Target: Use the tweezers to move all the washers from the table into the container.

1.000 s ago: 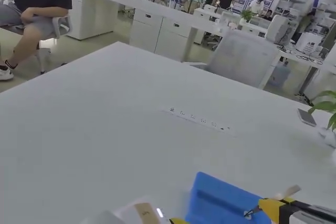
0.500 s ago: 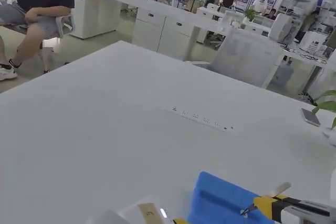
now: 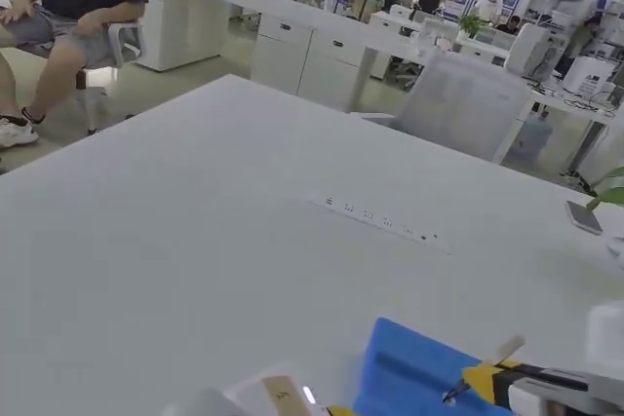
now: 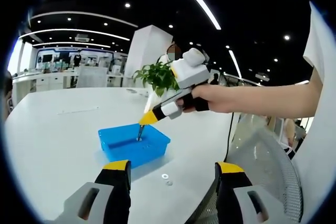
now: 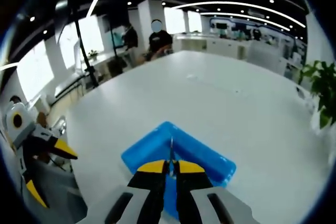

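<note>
White table (image 3: 195,241), blue container (image 4: 134,145) on its near right part. My right gripper (image 5: 170,165) is pinched narrow on the tweezers (image 4: 140,132), tips down inside container. My left gripper (image 4: 172,167) is spread wide. Two washers (image 4: 165,176) on table just beside container.

The head view's bottom edge cuts off the container (image 3: 409,375) (blurred too).

My right gripper (image 5: 170,167) rises from the bottom, its yellow-tipped jaws pressed close on the tweezers (image 5: 171,149). Their thin points reach out over the blue container (image 5: 210,160), which sits on the white worktop (image 5: 210,98). At the left edge is my left gripper (image 5: 52,174), jaws spread apart. A leafy plant (image 5: 320,90) stands at the right.
</note>
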